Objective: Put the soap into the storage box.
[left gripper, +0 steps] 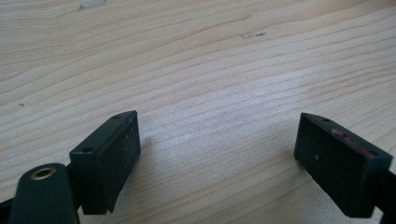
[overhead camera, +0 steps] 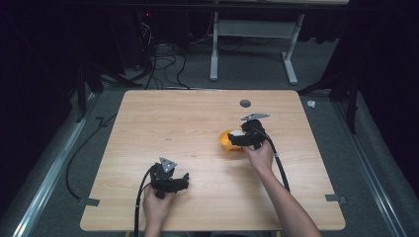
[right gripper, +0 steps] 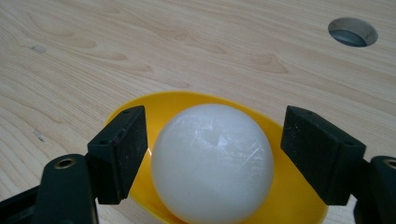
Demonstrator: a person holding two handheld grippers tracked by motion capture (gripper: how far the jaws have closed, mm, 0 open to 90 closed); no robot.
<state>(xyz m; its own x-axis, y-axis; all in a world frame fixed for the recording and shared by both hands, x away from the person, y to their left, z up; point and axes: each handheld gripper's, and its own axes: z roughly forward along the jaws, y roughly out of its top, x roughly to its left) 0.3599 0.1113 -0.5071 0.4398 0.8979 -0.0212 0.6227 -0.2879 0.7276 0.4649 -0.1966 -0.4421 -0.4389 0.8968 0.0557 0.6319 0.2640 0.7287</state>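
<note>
A white ball (right gripper: 212, 161) rests in a small yellow bowl (right gripper: 187, 100) on the wooden table (overhead camera: 188, 123). My right gripper (right gripper: 215, 154) hangs over the bowl (overhead camera: 226, 139), open, its jaws on either side of the ball with a gap on each side. In the high view the right gripper (overhead camera: 245, 138) covers most of the bowl and ball (overhead camera: 236, 133). My left gripper (overhead camera: 178, 181) sits low near the table's front left, held by a hand. It is open (left gripper: 217, 154), with only bare wood between its jaws.
A round cable hole (overhead camera: 245, 103) (right gripper: 352, 31) lies in the table behind the bowl. Cables trail from both grippers toward the front edge. A white desk frame (overhead camera: 252, 34) and loose cables stand on the floor beyond the table.
</note>
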